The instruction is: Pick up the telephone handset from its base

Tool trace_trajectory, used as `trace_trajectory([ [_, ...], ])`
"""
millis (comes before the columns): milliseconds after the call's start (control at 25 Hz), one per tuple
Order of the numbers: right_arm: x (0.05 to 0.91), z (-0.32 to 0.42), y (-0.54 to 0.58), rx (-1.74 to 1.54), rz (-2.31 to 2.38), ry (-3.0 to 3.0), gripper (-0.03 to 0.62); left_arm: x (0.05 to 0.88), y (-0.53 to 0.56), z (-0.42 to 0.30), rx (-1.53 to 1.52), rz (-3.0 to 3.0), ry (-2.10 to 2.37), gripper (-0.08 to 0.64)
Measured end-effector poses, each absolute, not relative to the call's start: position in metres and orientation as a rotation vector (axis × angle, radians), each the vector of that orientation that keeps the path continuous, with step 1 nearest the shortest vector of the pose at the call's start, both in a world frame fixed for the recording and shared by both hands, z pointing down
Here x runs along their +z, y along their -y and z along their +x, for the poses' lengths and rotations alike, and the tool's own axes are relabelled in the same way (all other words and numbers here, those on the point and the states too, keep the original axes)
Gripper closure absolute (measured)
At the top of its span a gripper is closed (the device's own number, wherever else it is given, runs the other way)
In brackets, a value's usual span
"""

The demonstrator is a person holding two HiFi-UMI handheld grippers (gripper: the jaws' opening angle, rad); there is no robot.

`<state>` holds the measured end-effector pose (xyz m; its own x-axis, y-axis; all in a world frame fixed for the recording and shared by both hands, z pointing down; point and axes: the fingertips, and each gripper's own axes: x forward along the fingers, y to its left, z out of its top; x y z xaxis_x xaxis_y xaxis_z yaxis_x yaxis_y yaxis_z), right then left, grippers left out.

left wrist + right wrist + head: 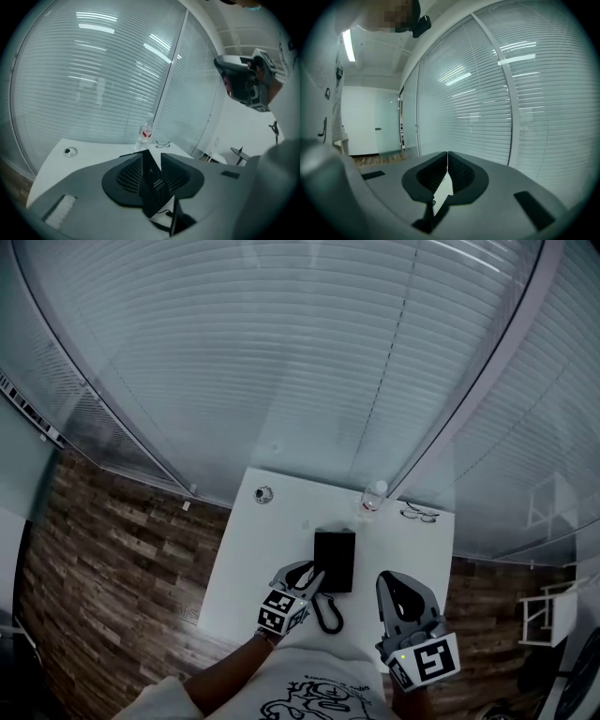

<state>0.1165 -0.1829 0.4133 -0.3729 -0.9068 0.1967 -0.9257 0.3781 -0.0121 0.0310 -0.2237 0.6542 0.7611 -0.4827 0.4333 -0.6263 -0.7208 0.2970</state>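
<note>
The black telephone (334, 560) lies on the white table (248, 563), its coiled cord (326, 614) trailing toward me. My left gripper (312, 577) hovers at the phone's near left edge, jaws apart. In the left gripper view the left gripper (152, 155) is open, and the black telephone (153, 186) shows through the gap just beyond the tips; I see no pad pressing on it. I cannot tell the handset from the base. My right gripper (383, 579) hangs to the right of the phone, and in its own view the right gripper (447, 154) is shut and empty.
A water bottle (373, 497) and a pair of glasses (419, 514) sit at the table's far right edge. A small round object (263, 494) lies at the far left corner. Slatted blinds behind glass close off the far side.
</note>
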Motion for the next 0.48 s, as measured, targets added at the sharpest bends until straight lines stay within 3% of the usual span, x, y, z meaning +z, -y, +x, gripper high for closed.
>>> trace_trajectory([
  [480, 0.420, 0.114, 0.195, 0.229, 1.634, 2.466, 0.586, 0.751, 0.245, 0.031, 0.533, 2.327, 0.835, 0.430],
])
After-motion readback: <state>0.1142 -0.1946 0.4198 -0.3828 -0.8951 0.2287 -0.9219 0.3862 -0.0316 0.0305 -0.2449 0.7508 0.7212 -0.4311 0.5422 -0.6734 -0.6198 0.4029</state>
